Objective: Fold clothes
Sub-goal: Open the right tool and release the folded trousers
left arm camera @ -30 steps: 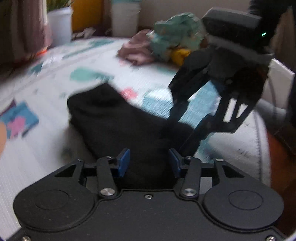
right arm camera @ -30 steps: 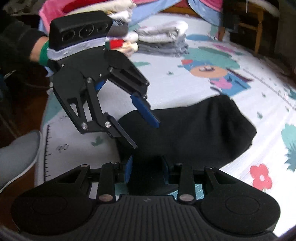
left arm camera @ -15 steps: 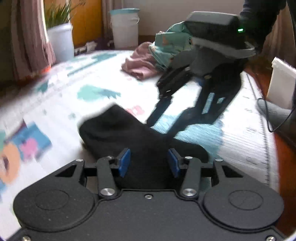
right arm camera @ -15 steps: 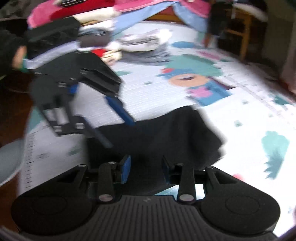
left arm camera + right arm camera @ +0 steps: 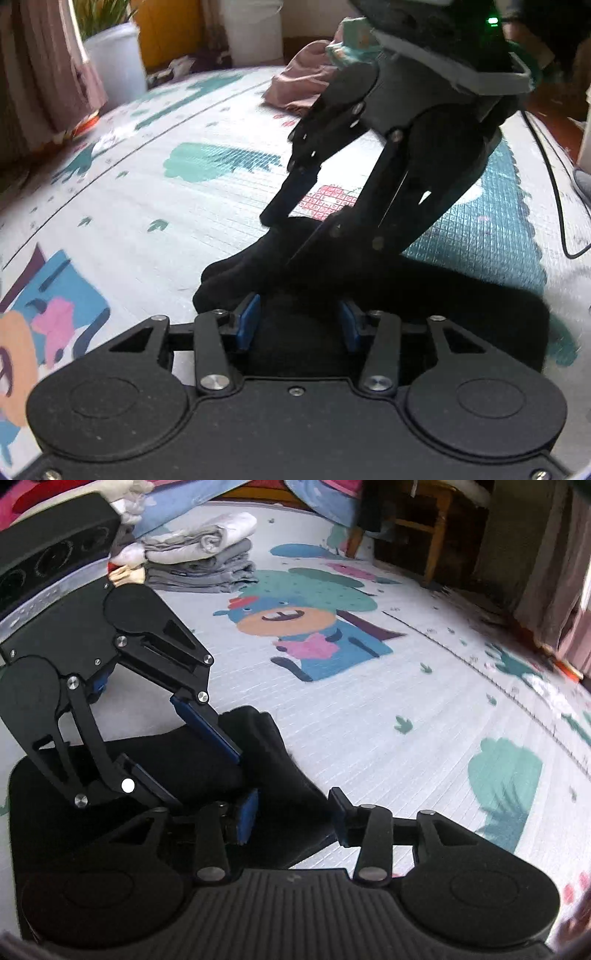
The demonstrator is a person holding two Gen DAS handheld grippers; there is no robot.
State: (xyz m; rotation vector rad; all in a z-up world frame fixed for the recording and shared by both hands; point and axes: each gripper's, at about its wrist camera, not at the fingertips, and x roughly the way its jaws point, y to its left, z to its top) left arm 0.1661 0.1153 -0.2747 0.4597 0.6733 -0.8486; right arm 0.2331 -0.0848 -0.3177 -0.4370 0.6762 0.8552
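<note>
While the black knitted garment (image 5: 424, 295) lies folded on the patterned play mat (image 5: 155, 206), it is straddled by both tools with fingers apart: the left tool (image 5: 298, 325) and right tool (image 5: 291, 818) meet at one end.

Open play mat (image 5: 424, 716) is seen ahead and to the right of the right gripper (image 5: 291, 819); nothing stands there up to the wooden chair (image 5: 417, 535) and the curtain (image 5: 546, 572) at the far edge. To its left the way is blocked by the left gripper (image 5: 207, 757), which is lowered onto the black garment (image 5: 269, 753) just beside it. Behind that, a stack of folded clothes (image 5: 207, 561) occupies the far left of the mat.

In the left wrist view, the mat (image 5: 147, 192) is free to the left up to the white pot (image 5: 114, 59). The passage straight ahead is closed by the right gripper (image 5: 299, 229), and a loose pile of clothes (image 5: 310, 81) lies behind it.
</note>
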